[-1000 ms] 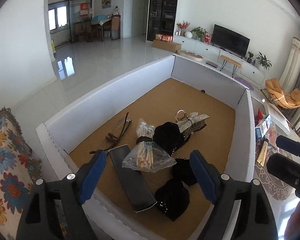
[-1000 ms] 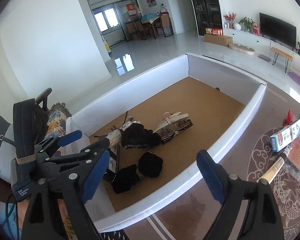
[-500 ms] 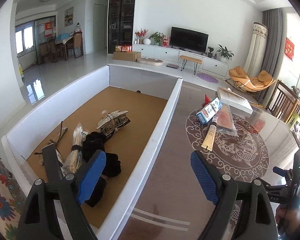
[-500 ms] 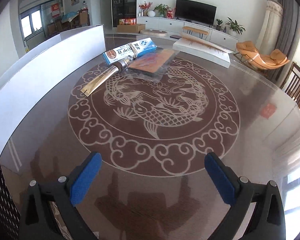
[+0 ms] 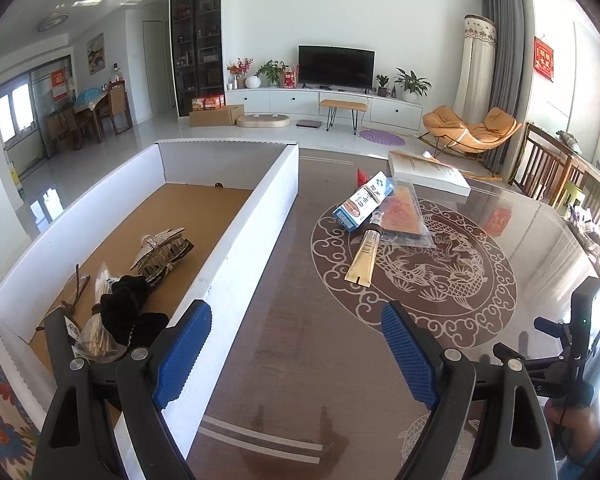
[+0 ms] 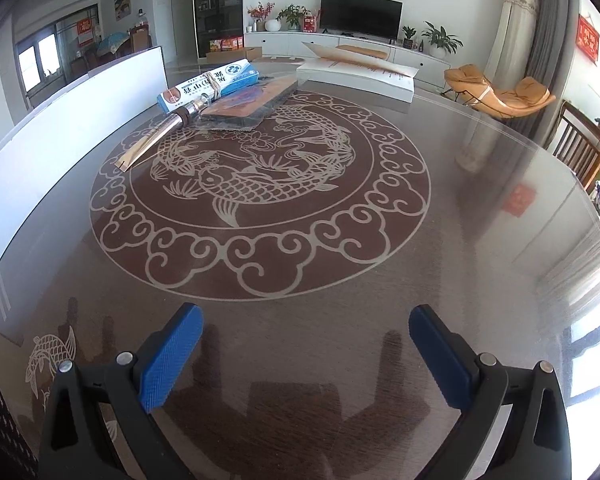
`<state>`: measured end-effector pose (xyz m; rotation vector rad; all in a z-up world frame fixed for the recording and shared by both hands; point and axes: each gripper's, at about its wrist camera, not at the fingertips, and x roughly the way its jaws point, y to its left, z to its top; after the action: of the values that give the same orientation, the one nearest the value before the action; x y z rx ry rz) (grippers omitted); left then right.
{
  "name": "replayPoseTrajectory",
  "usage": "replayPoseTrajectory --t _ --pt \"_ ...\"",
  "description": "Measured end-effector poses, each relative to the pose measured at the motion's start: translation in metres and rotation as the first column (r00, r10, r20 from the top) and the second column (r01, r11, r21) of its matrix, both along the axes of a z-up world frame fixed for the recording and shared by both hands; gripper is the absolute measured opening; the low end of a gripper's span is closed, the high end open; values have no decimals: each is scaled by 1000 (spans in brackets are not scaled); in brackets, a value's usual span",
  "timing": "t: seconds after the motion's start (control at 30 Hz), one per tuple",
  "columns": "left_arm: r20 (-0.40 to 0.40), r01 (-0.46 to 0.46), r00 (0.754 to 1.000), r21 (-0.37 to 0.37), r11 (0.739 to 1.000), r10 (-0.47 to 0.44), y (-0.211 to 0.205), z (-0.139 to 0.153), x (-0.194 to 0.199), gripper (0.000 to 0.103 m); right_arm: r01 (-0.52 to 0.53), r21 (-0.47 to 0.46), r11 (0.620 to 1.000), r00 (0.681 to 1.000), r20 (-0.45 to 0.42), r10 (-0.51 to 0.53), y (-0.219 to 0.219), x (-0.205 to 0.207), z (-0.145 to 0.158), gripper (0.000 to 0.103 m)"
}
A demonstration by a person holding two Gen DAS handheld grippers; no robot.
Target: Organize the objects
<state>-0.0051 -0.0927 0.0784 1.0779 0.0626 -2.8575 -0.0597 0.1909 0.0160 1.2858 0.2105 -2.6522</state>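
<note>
Both tongs stand wide apart with nothing between their blue pads: the left gripper [image 5: 296, 350] hangs over the table's bare stretch beside the box wall, and the right gripper [image 6: 305, 354], whose jaws have just been opening, hangs over bare glass at the near rim.

Largest is the round table [image 6: 460, 240], its fish medallion filling the right wrist view. Only the left wrist view looks inside the white box [image 5: 260, 216] at 9 o'clock, where its brown floor holds a silver hair clip [image 5: 162, 250], black scrunchies [image 5: 128, 312] and bagged sticks [image 5: 96, 328]; the right wrist view shows just its outer wall [image 6: 80, 128]. At 12 o'clock on the table lies an open book [image 6: 356, 70]. Nearer, at 11 o'clock, a flat orange packet [image 6: 246, 104] lies touching a blue-and-white carton [image 6: 208, 84] and a cream tube [image 5: 364, 258]. The left wrist view alone catches the right gripper's body at 4 o'clock.
</note>
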Motion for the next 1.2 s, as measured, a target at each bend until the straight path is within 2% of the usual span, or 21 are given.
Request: replayPoseTrajectory --t 0.2,0.37,0.5,0.63,0.77,0.97,1.07,1.13,1.2 --pt "90 81 992 38 996 -84 23 -35 -17 87 8 18 1000 1000 5 -8 -2 0 -2 103" --pt "207 135 968 58 989 -144 40 -79 -42 87 -5 39 999 1000 14 5 -7 0 -5 103" --pt "271 167 947 41 985 -172 50 -99 -80 87 -5 27 1000 1000 20 5 -6 -2 -6 103" --pt "283 201 939 16 979 -197 60 -104 -131 87 2 -5 1000 999 39 -2 -2 -4 -8 103" --pt "288 193 939 14 981 -189 66 -106 -184 87 3 -12 1000 999 42 -2 -2 -5 -8 103" --pt "297 201 934 15 980 -196 80 -116 -231 86 2 -14 1000 999 44 -1 -2 -5 -8 103" --pt "268 197 944 8 980 -192 79 -118 -235 65 2 -15 1000 999 45 -1 -2 -5 -8 103" --pt "247 188 951 9 982 -185 76 -116 -231 30 2 -16 1000 999 45 -1 -2 -5 -8 103" --pt "246 179 954 -7 984 -171 73 -115 -222 26 2 -17 1000 999 45 -2 -2 -5 -8 103"
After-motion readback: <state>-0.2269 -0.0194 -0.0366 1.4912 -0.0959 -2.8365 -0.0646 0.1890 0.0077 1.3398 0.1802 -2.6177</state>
